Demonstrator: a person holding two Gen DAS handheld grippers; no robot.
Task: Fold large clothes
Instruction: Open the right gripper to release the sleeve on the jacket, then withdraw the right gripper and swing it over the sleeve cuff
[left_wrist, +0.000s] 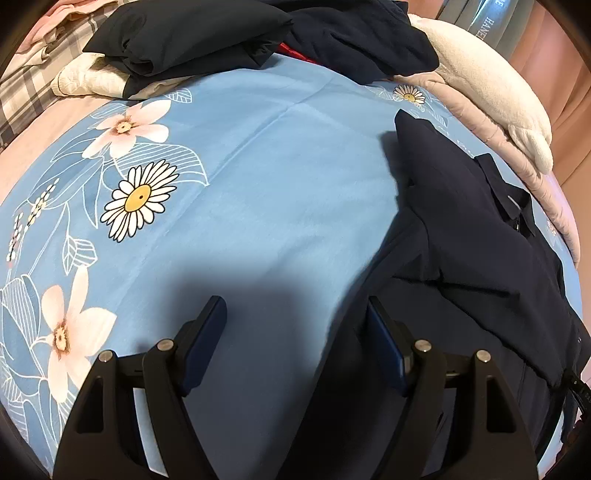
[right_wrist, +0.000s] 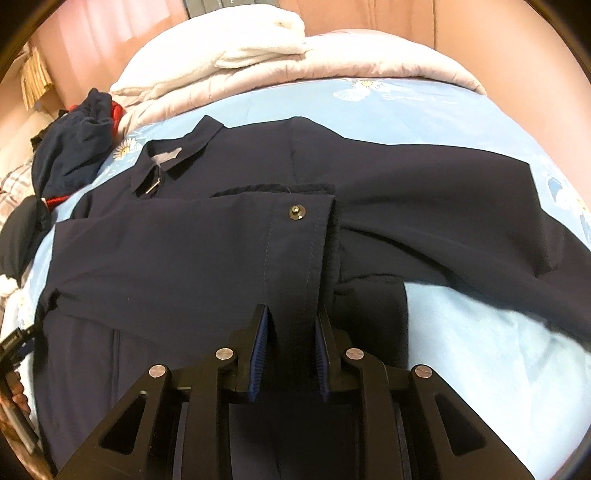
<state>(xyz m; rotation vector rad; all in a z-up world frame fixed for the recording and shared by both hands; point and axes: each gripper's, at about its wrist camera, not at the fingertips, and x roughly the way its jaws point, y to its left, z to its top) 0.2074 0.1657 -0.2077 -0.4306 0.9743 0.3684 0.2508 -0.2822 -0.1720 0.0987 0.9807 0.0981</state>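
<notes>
right hand-held gripper (right_wrist: 291, 314) slightly apart, navy jacket (right_wrist: 184, 236) cuff between pads; left hand-held gripper (left_wrist: 297, 306) wide apart beside jacket.

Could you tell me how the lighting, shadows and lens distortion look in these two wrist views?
Left wrist view: strong fisheye bulge with dark corners; the left gripper casts a soft shadow on the blue floral sheet, which is sharp and evenly lit. Right wrist view: same bulge; the navy jacket reads nearly black with little fold detail, and the sheet at lower right looks smeared; the snap button catches a small glint.
</notes>
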